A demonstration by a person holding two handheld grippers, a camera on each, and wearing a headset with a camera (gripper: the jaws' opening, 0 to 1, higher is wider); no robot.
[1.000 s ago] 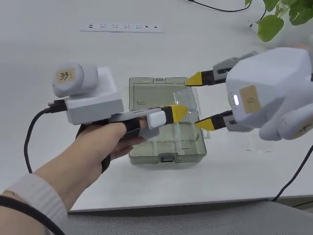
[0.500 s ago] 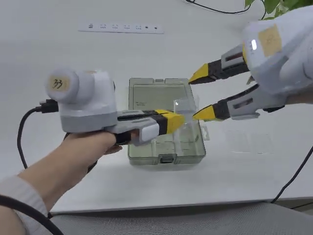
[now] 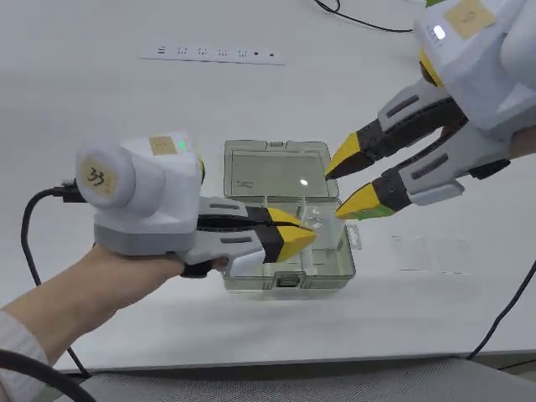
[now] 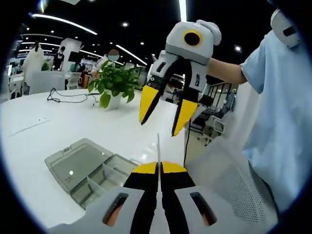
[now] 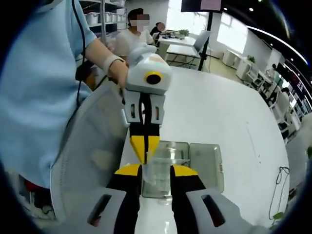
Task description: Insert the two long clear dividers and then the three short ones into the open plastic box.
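The open smoky plastic box [image 3: 276,167] lies on the white table, lid folded back. My left gripper [image 3: 301,234] is shut on a clear divider [image 3: 316,222], held upright over the box's near compartments. In the left gripper view the divider [image 4: 158,148] shows edge-on between the shut jaws. My right gripper [image 3: 345,186] hangs open above the box's right side, its tips close to the divider without touching it. In the right gripper view the divider [image 5: 155,179] stands in the open jaws' gap, with the left gripper [image 5: 145,151] and the box [image 5: 204,161] beyond.
More clear dividers [image 3: 427,251] lie flat on the table right of the box. A white power strip [image 3: 213,54] sits at the far side. A black cable [image 3: 33,226] trails from the left gripper. A potted plant [image 4: 109,85] stands further back.
The left gripper has dropped lower over the box's near side with the divider. The right gripper has drawn back up and to the right, still open.
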